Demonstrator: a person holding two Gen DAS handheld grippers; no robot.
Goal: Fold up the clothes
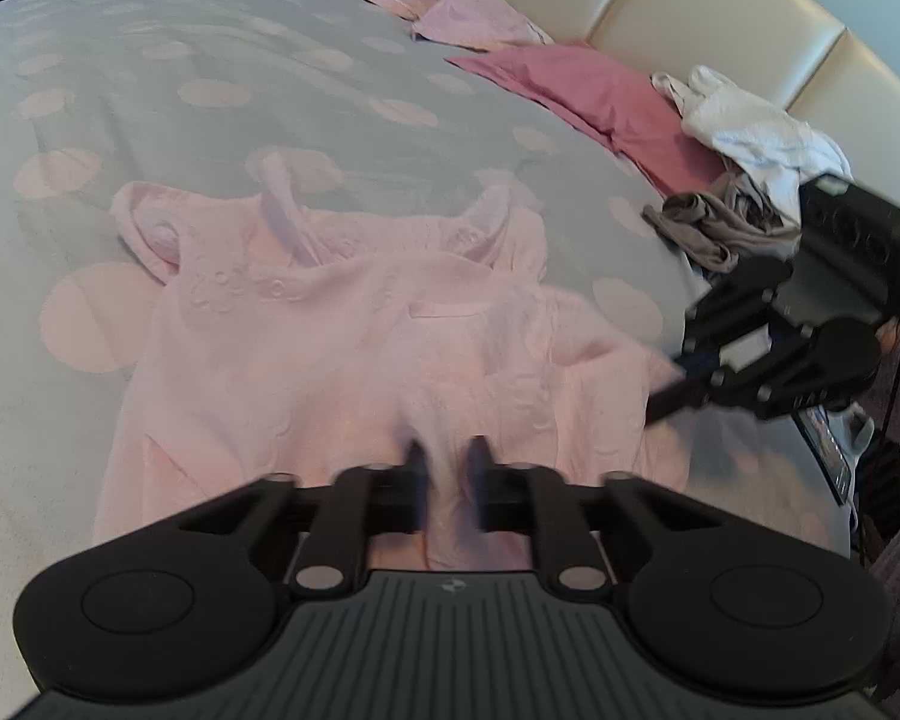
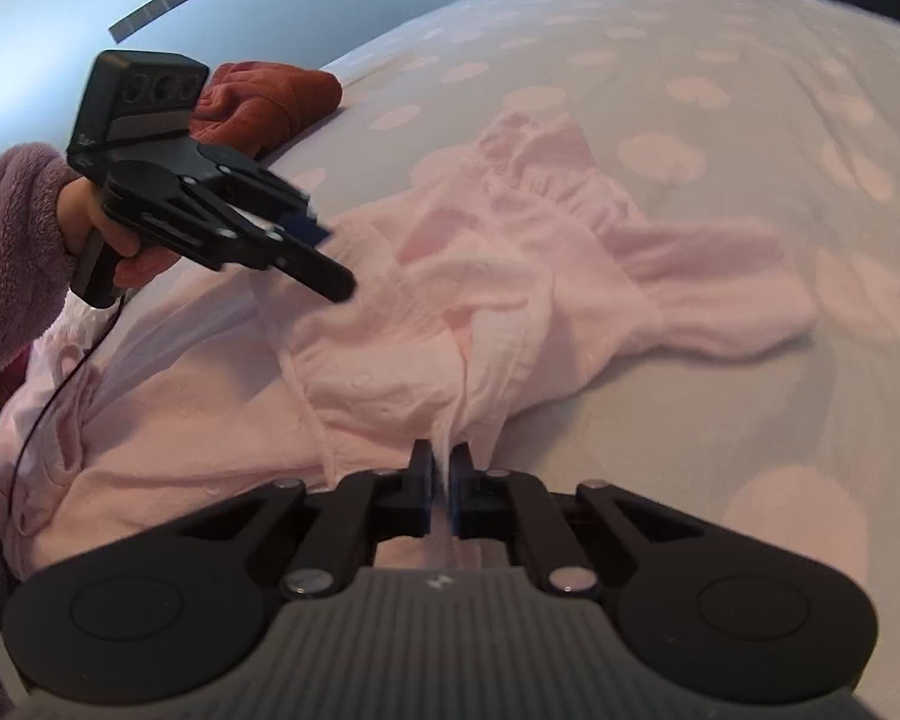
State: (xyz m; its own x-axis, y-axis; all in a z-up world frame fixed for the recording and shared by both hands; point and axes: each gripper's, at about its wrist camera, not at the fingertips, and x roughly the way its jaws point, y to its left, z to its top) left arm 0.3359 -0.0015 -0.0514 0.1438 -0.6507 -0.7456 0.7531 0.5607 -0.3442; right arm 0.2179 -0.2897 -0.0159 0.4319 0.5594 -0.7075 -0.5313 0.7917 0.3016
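Right gripper point(image 2: 443, 457): foreground, jaws nearly closed, pinching a fold of the pale pink garment point(image 2: 450, 300).

Garment: crumpled, lying on the grey bedspread point(image 2: 720, 390) with large pink dots; one puffed sleeve extends to the right, gathered neckline above centre.

Left gripper point(image 2: 330, 282): upper left, held by a hand point(image 2: 99, 237) in a fuzzy purple sleeve point(image 2: 12, 252), tip above the garment's left part (jaw state unclear, blurred). A thin black cable hangs from it.

Rust-red cloth point(image 2: 270, 99): bunched at the bed's far left edge, behind the left gripper.
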